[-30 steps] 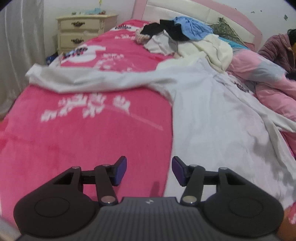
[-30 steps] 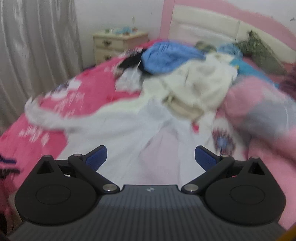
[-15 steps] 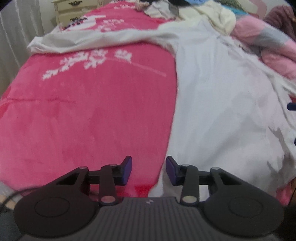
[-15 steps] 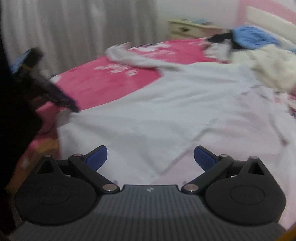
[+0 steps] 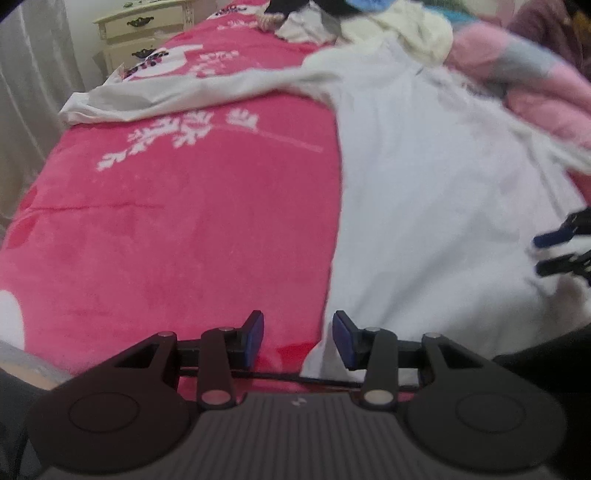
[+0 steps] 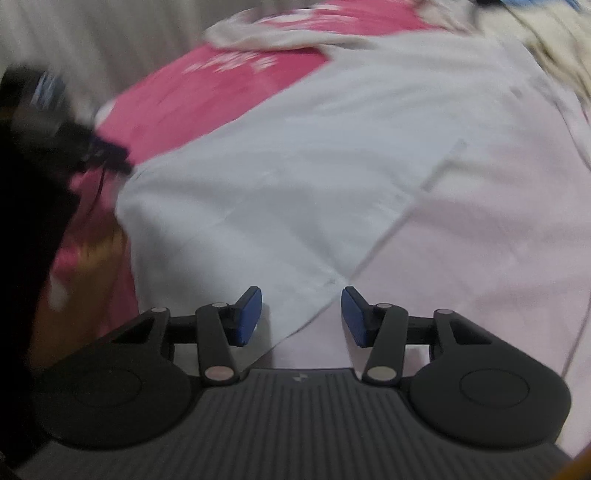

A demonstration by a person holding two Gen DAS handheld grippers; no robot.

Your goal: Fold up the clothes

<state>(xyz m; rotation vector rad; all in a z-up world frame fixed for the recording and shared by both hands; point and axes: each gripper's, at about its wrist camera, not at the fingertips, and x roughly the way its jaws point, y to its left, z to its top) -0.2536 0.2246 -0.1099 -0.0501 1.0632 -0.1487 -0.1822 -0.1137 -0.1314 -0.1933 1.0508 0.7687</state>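
The white shirt (image 5: pixel 436 206) lies spread over the right half of the left view, one sleeve reaching to the upper left across the pink blanket (image 5: pixel 177 229). Our left gripper (image 5: pixel 298 338) and right gripper (image 6: pixel 301 315) are both part open and empty, low at the hem. We could pinch the blanket too — or one layer only. No readable writing.

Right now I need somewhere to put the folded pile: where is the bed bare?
Free: the pink blanket between the white garment, its outstretched sleeve and the bed's near edge. Crowded: the heaped clothes toward the head of the bed, and the pink bedding along the garment's far side.
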